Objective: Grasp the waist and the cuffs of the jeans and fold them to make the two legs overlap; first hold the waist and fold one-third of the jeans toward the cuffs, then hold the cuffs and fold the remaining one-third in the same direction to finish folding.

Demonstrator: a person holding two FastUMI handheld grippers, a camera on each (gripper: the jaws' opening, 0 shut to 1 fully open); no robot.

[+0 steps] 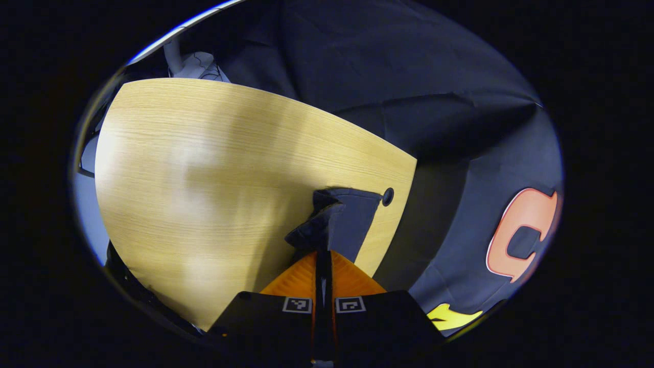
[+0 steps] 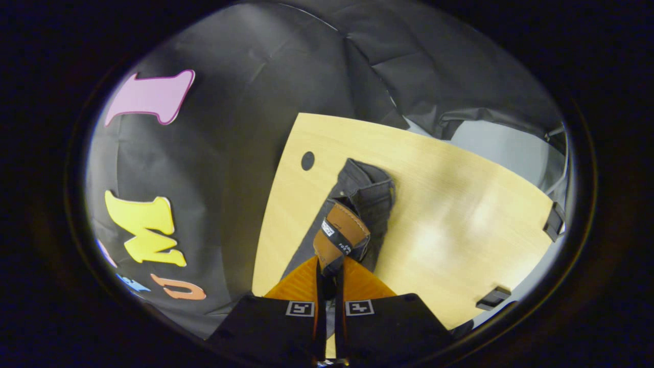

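Over the pale wood table (image 1: 204,168), the jeans (image 2: 365,191) are held lifted, pinched by the left gripper (image 1: 323,255) and, at the leather-patched waist, the right gripper (image 2: 329,266), seemingly mid-fold, so lowering evenly is likely called for next.

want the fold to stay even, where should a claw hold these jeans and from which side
Grip the waistband by the brown leather patch, coming in from the waist end, as the right claw does: the band is thick and stiff there. The jeans trail across the table.
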